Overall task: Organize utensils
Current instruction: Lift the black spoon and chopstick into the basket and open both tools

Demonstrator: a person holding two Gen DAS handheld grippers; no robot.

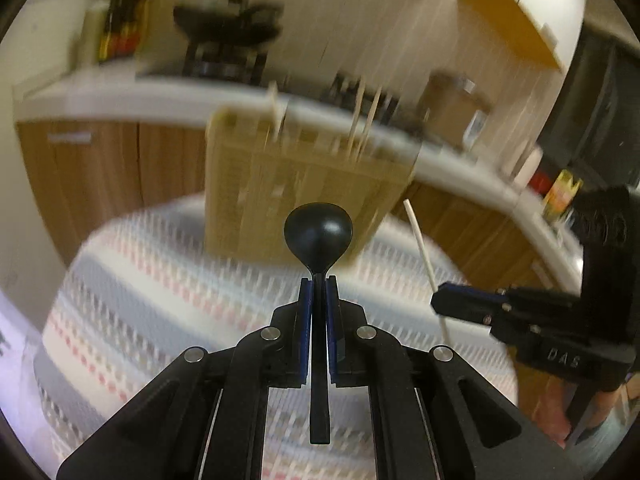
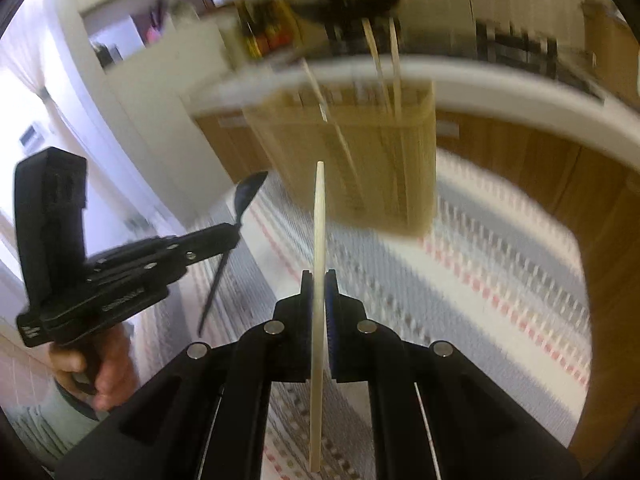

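My left gripper is shut on the handle of a black spoon, whose bowl sticks out ahead of the fingers. A pale wooden chopstick is clamped upright in my right gripper, tip pointing forward. Ahead of both stands a wooden utensil holder on the striped tablecloth, with a few chopsticks sticking out of its top. The right gripper with its chopstick shows at the right of the left wrist view. In the right wrist view, the left gripper with the spoon shows at the left.
A table with a striped cloth lies under both grippers. Behind it runs a white counter over wooden cabinets, with a stove and dark pan and bottles. A person's hand holds the left gripper's handle.
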